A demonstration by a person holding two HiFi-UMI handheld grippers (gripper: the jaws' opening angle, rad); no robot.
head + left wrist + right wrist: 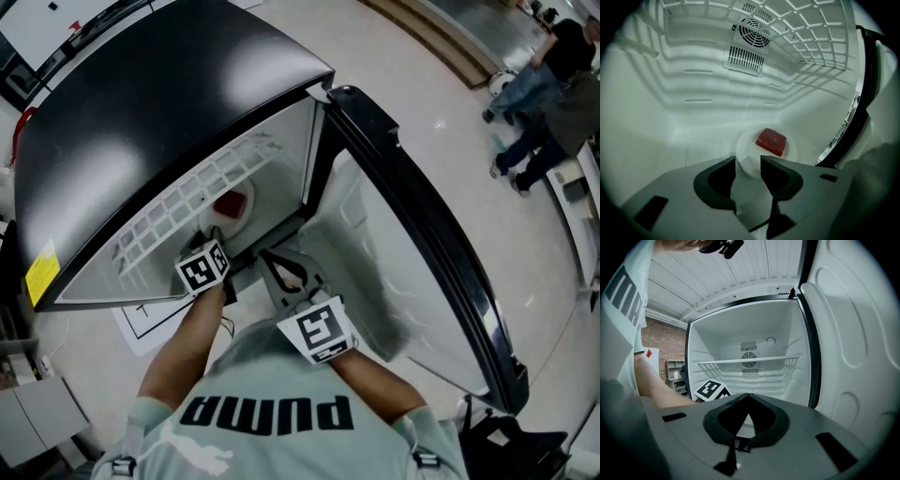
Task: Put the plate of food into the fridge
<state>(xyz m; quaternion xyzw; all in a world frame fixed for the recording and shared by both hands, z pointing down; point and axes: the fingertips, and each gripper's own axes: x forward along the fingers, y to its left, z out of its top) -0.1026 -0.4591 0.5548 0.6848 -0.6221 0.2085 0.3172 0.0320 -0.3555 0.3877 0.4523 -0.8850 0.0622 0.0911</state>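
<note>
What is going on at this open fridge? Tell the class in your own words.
A person with a gripper in each hand stands at the open fridge. The left gripper reaches inside with its jaws apart around the near edge of the white plate, not pressing it. The plate, carrying a red block of food, sits on the fridge floor. The right gripper is shut, empty, outside the fridge.

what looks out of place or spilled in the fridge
Nothing stands out. The white plate sits flat inside the fridge with the red food block resting on it, nothing spilled. The left tool is open around the plate's near rim.
</note>
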